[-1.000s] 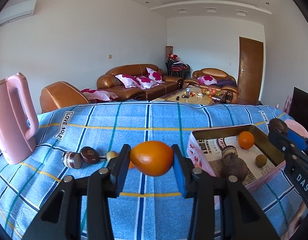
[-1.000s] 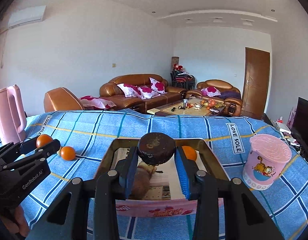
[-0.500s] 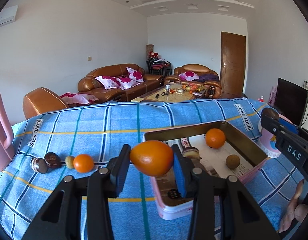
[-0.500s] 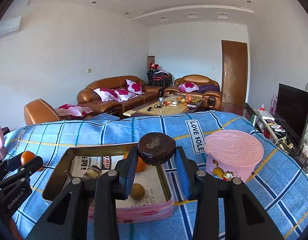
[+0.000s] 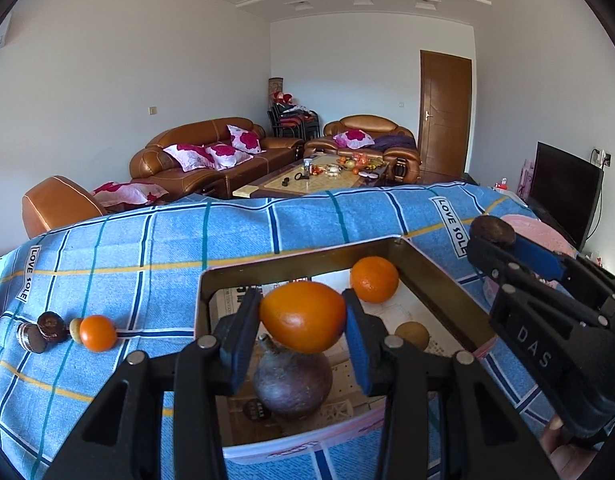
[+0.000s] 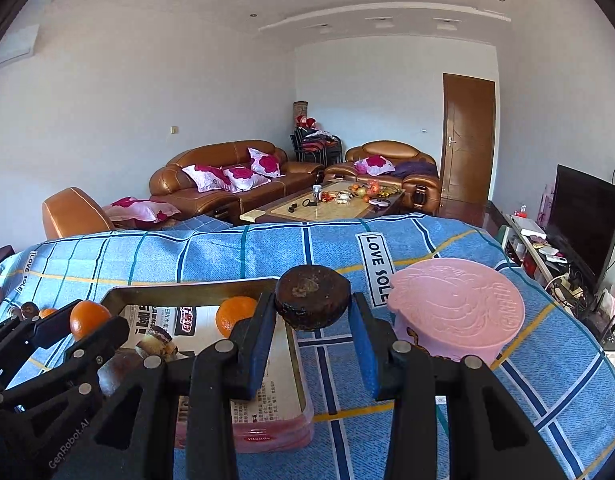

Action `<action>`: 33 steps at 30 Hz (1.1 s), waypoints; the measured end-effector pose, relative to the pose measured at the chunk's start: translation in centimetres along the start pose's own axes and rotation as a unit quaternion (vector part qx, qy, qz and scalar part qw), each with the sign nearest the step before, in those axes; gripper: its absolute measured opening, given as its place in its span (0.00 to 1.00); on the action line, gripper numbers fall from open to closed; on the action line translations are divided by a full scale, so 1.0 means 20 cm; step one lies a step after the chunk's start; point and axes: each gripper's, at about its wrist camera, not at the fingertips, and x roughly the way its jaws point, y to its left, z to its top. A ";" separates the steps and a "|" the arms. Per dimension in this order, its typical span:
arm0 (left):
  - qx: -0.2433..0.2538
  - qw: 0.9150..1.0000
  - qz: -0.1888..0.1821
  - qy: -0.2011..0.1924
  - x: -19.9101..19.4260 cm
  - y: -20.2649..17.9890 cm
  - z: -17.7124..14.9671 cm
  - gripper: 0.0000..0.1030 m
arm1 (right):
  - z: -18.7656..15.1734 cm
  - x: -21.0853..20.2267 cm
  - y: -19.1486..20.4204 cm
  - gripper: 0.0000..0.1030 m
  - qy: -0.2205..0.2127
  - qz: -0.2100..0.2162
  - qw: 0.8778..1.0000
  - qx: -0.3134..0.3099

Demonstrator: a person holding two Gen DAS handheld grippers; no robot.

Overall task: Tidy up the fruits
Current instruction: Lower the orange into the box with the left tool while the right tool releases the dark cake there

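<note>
My left gripper (image 5: 303,318) is shut on an orange (image 5: 302,317) and holds it above the near part of the pink tray (image 5: 439,280). In the tray lie another orange (image 5: 374,279), a dark round fruit (image 5: 292,380) and a small brown fruit (image 5: 412,335). My right gripper (image 6: 312,312) is shut on a dark brown round fruit (image 6: 312,298), held over the tray's right edge (image 6: 299,372). It also shows at the right of the left wrist view (image 5: 492,233). The left gripper shows at the left of the right wrist view (image 6: 87,318).
On the blue checked cloth (image 5: 147,248) left of the tray lie an orange (image 5: 98,333), a small yellowish fruit (image 5: 75,325) and two dark brown fruits (image 5: 41,332). A pink lidded cup (image 6: 455,312) stands right of the tray. Sofas stand beyond.
Both grippers have swung to the right with their fruits. The left gripper's orange has moved from beside the tray to above it. The right gripper's fruit has moved from mid-tray toward the tray's right edge.
</note>
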 end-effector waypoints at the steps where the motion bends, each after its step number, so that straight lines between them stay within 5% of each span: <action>1: -0.001 1.000 0.000 0.003 0.01 0.00 0.00 0.41 | 0.00 0.01 0.01 0.39 0.004 0.001 1.000 -0.003; 16: -0.007 0.999 -0.001 0.034 0.08 0.03 0.01 0.41 | 0.01 0.17 0.13 0.39 0.059 0.057 0.995 -0.050; 33: -0.023 0.999 0.003 0.046 0.11 0.07 0.00 0.41 | -0.03 0.26 0.13 0.40 0.113 0.145 0.983 -0.022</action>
